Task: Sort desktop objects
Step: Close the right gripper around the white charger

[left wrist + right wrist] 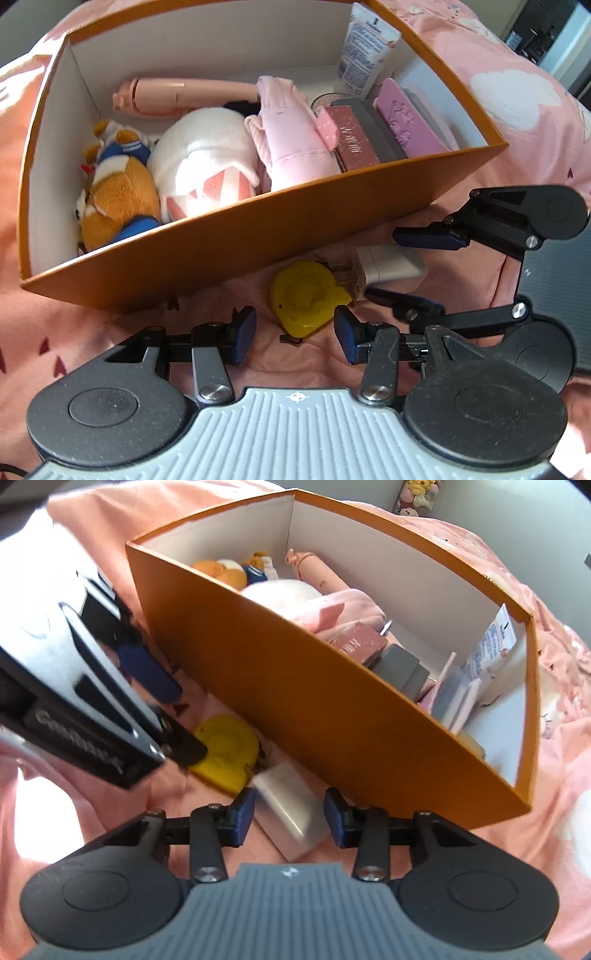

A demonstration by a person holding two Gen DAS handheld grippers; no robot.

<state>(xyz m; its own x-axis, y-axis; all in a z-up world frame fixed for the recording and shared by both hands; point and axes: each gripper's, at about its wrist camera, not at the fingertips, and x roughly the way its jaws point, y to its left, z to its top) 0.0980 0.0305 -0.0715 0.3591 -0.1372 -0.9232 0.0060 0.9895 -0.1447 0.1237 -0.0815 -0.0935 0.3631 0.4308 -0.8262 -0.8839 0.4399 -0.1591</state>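
While both lie by box: tape measure btwn released left gripper, charger btwn released right gripper.

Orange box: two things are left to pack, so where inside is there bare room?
The bare floor is at the orange box end beside the white tube, against its wall. The plush toys and pink pouch crowd the rest.

Matt cardboard box – soft cloth bedspread
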